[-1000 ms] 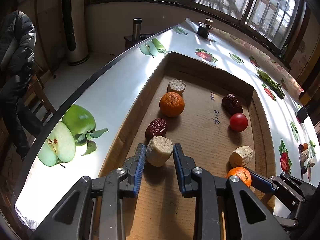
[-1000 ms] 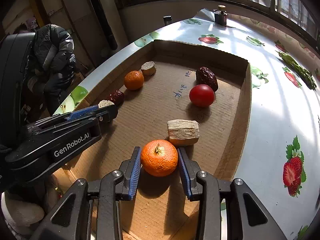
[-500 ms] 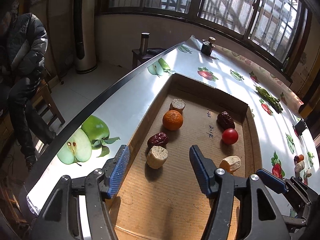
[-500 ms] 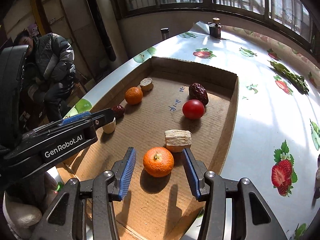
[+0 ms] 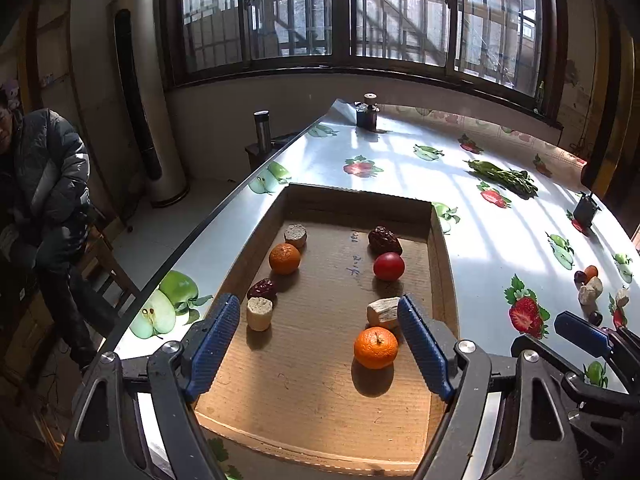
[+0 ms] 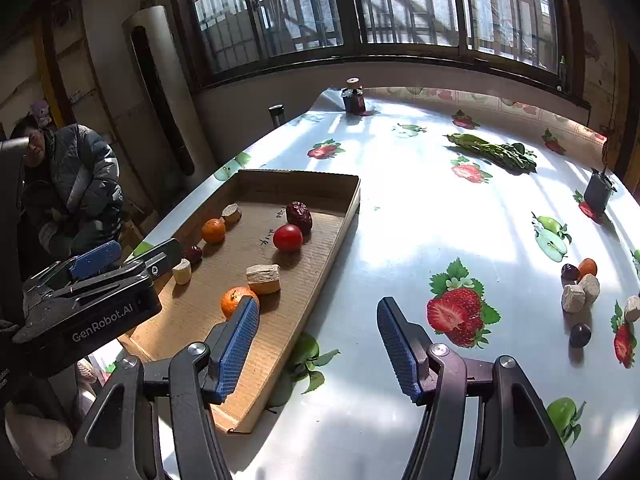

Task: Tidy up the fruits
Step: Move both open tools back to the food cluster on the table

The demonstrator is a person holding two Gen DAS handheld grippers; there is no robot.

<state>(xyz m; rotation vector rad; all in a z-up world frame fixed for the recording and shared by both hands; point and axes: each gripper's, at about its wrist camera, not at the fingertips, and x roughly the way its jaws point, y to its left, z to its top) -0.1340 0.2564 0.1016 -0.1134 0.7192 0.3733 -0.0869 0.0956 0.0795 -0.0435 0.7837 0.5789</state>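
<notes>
- Fruit lies in two rows inside the cardboard tray (image 5: 442, 264), seen from the left wrist: a near orange (image 5: 376, 347), a pale chunk (image 5: 259, 313) and a tomato (image 5: 388, 266) among them. The left gripper (image 5: 320, 344) hangs above the tray floor, its jaws opening, pinching nothing.
- Right wrist view: the right gripper (image 6: 318, 346) hovers over the tray's edge and the tablecloth (image 6: 400, 240), jaws opening and empty. More loose fruit (image 6: 580, 288) sits well apart at the right.

near orange (image 6: 236, 302) partly behind claw pad
</notes>
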